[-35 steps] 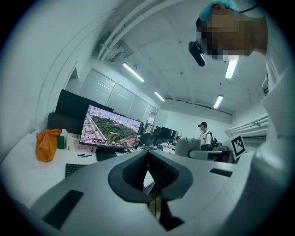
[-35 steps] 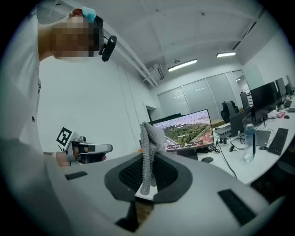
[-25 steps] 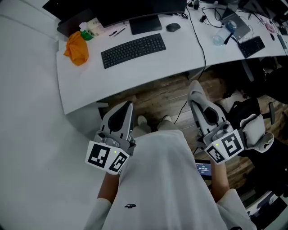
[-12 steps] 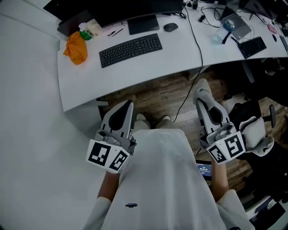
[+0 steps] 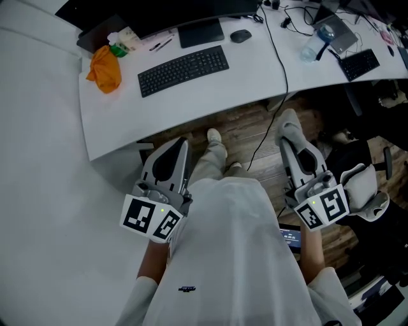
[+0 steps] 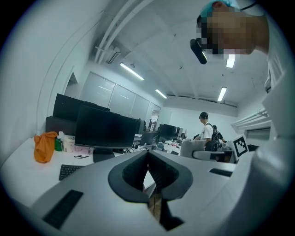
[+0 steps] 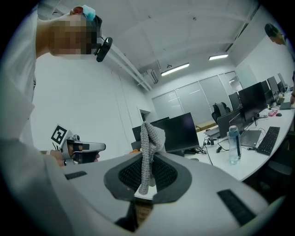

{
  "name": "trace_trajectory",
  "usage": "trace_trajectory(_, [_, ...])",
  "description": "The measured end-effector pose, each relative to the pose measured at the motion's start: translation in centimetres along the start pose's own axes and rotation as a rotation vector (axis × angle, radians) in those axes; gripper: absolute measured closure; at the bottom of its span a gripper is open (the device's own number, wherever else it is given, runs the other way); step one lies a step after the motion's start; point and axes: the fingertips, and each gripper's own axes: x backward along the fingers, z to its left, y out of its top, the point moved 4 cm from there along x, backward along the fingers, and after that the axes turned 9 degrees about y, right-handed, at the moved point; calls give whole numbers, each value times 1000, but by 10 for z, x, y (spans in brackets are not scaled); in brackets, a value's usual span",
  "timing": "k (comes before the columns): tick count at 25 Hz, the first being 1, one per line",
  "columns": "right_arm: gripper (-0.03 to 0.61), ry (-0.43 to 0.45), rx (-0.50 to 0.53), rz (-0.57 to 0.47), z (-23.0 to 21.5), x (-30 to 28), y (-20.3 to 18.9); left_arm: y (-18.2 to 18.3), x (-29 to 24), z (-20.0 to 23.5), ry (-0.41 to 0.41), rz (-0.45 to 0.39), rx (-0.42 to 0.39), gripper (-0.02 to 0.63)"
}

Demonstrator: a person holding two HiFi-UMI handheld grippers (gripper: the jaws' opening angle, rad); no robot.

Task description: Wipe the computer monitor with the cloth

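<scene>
The black monitor [image 5: 191, 11] stands at the back of the white desk [image 5: 127, 108], its screen dark in the left gripper view [image 6: 103, 131] and in the right gripper view [image 7: 182, 132]. A grey knitted cloth [image 7: 148, 152] sticks up from my right gripper [image 7: 146, 182], which is shut on it; in the head view the cloth [image 5: 288, 121] shows at that gripper's tip [image 5: 290, 132]. My left gripper [image 5: 173, 148] is shut and holds nothing, its jaws meeting in its own view [image 6: 148, 156]. Both grippers hang over the floor in front of the desk, well short of the monitor.
On the desk lie a black keyboard [image 5: 183, 69], a mouse [image 5: 240, 36], an orange bundle [image 5: 105, 67], a water bottle [image 5: 314, 46] and a second keyboard [image 5: 360, 63]. A black cable [image 5: 280, 60] drops over the desk edge. A person [image 6: 205, 132] stands farther back in the office.
The person's foot has stepped forward toward the desk. Both grippers stay almost where they were, the right one still on the cloth.
</scene>
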Motion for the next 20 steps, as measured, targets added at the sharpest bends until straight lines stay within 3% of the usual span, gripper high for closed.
trace_trajectory(9, [551, -37, -5, 15, -29, -50, 11, 13, -56, 36, -39, 6, 20, 595])
trace_trajectory(20, [551, -54, -17, 51, -84, -158, 43, 42, -146, 104, -63, 33, 68, 595])
